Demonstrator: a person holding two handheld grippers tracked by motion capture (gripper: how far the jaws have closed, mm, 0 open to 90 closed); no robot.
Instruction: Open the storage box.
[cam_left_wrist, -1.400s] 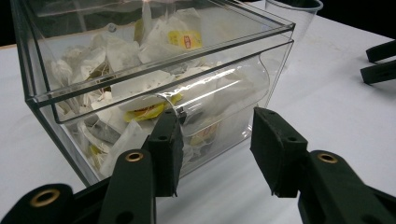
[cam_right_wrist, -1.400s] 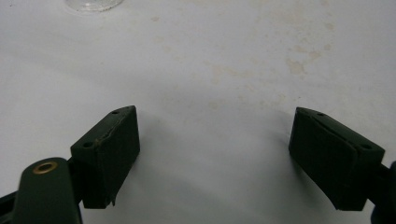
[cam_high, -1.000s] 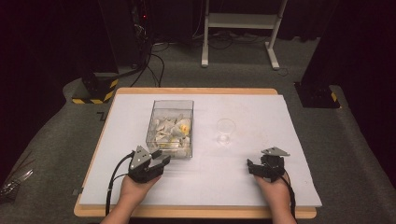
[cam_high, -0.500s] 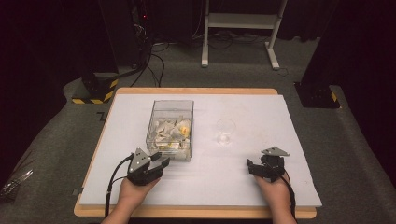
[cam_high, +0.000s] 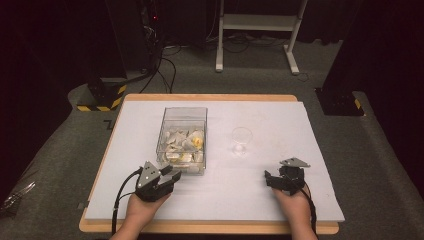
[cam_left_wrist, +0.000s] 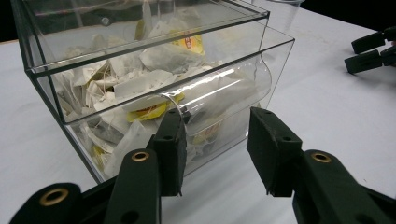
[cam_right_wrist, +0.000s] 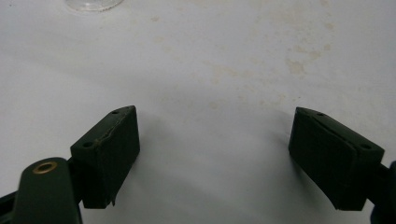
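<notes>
the clear box (cam_high: 183, 137) of tea bags (cam_high: 184, 145) stands on the white counter (cam_high: 240, 195), left of the middle, with its near face turned toward the person. the left gripper (cam_high: 169, 177) sits just in front of that near face, at the box's near left corner, pointing up and to the right at it. in the left gripper view the left gripper (cam_left_wrist: 215, 140) has its jaws spread apart with only bare counter and the clear wall between them; one jaw's tip lies right against the curved cut-out in the box's front wall (cam_left_wrist: 219, 93), though whether it touches cannot be told, and the other jaw stands clear to the side. its jaws have just been closing a little, with nothing pinched between them. the tea bags (cam_left_wrist: 140, 84) lie heaped behind the clear wall, white with some yellow tags.

the right gripper (cam_high: 274, 180) rests on the counter well apart from the box, near the front right. in the right gripper view the right gripper (cam_right_wrist: 215, 140) has its jaws spread wide over bare, faintly stained counter (cam_right_wrist: 261, 56), holding nothing. a small clear glass cup (cam_high: 241, 139) stands between the box and the right gripper, farther back, apart from both; its base (cam_right_wrist: 93, 3) peeks in at the top edge of the right gripper view.
</notes>
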